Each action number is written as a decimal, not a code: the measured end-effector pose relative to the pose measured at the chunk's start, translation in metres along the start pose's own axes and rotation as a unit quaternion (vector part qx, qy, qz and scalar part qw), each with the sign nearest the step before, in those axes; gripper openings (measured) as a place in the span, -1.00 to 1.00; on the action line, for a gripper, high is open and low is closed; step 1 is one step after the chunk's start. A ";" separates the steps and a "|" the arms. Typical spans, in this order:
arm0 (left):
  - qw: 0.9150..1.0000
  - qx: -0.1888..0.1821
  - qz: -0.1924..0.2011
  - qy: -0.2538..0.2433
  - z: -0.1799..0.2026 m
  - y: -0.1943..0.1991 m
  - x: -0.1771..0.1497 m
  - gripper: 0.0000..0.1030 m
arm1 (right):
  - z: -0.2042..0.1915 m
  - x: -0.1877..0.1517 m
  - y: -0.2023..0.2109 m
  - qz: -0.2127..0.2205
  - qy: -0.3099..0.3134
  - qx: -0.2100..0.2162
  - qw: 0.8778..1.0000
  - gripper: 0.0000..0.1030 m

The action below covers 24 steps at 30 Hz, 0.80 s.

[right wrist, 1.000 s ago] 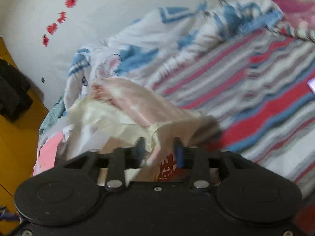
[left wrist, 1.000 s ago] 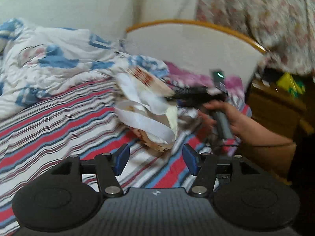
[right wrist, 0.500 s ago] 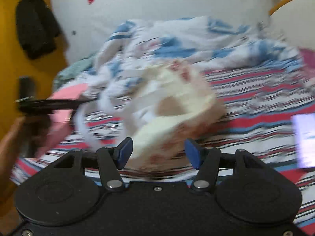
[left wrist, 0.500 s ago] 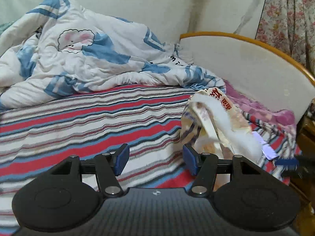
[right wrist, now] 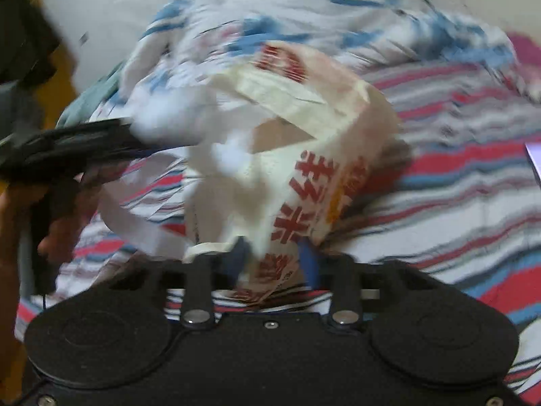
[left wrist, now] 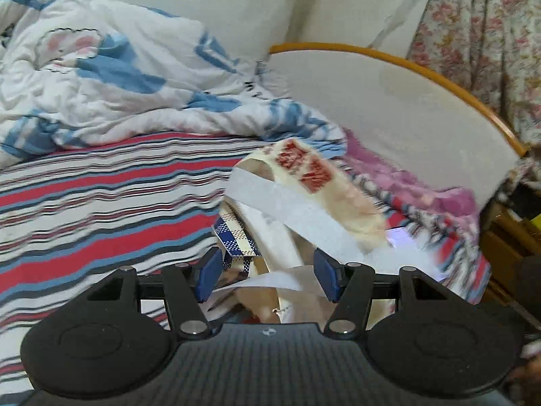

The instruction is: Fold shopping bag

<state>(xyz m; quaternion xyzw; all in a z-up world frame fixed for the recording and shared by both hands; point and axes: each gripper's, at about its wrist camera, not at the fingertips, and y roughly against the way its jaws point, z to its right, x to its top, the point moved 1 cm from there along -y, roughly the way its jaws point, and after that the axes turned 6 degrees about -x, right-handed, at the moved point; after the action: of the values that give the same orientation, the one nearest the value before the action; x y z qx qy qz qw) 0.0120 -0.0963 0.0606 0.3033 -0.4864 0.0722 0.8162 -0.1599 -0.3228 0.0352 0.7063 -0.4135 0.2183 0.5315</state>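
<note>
The shopping bag (left wrist: 304, 182) is cream with red characters and white straps. It lies crumpled on the striped bed sheet (left wrist: 101, 203). In the left wrist view my left gripper (left wrist: 267, 275) is open, its blue pads on either side of a white strap and the bag's near edge. In the right wrist view the bag (right wrist: 287, 155) stands bunched up and blurred. My right gripper (right wrist: 274, 260) has its fingers close together on the bag's lower edge. The left gripper (right wrist: 77, 145) shows there at the left, reaching into the bag's straps.
A white and blue quilt (left wrist: 111, 77) is heaped at the back of the bed. A curved white headboard with an orange rim (left wrist: 389, 101) stands at the right. A pink blanket (left wrist: 422, 186) lies below it. A phone (left wrist: 400, 235) lies beside the bag.
The right gripper has closed from open onto the bag's lower edge. The left gripper has moved in over the bag, so the straps now lie between its open fingers.
</note>
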 end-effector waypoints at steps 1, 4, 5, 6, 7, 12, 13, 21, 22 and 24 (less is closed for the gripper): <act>1.000 -0.007 0.002 0.002 0.002 0.001 0.001 0.13 | 0.011 0.002 -0.003 -0.004 -0.030 0.001 1.000 -0.88; 0.999 -0.030 0.009 0.017 0.005 0.009 0.007 0.13 | 0.051 0.004 -0.005 -0.004 -0.125 0.007 0.992 -0.89; 0.999 -0.036 0.015 0.027 0.004 0.013 0.010 0.13 | 0.063 0.003 -0.003 -0.002 -0.152 0.010 0.988 -0.89; 0.998 -0.040 0.023 0.038 0.003 0.017 0.014 0.13 | 0.072 0.001 -0.003 -0.002 -0.169 0.013 0.986 -0.89; 0.997 -0.043 0.032 0.047 0.002 0.021 0.018 0.13 | 0.080 -0.001 -0.003 -0.002 -0.186 0.015 0.982 -0.89; 1.000 0.010 0.027 -0.008 0.015 0.015 0.027 0.13 | 0.121 -0.011 -0.002 -0.002 -0.271 0.028 0.962 -0.87; 1.000 0.017 0.017 -0.020 0.020 0.008 0.024 0.13 | 0.130 -0.013 -0.002 -0.001 -0.288 0.031 0.957 -0.87; 0.993 -0.007 0.023 -0.115 0.080 -0.025 0.015 0.13 | 0.168 -0.021 -0.001 0.001 -0.353 0.042 0.935 -0.86; 0.990 -0.007 0.025 -0.137 0.091 -0.027 0.016 0.14 | 0.168 -0.020 -0.001 0.001 -0.349 0.042 0.936 -0.87; 0.986 -0.008 0.023 -0.168 0.107 -0.035 0.016 0.13 | 0.167 -0.020 -0.001 0.002 -0.343 0.042 0.938 -0.87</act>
<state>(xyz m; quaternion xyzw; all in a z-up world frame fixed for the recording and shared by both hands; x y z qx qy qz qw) -0.0455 -0.1880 0.0955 0.2934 -0.6238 0.0354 0.7235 -0.1922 -0.4716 -0.0373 0.7592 -0.5626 -0.0189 0.3267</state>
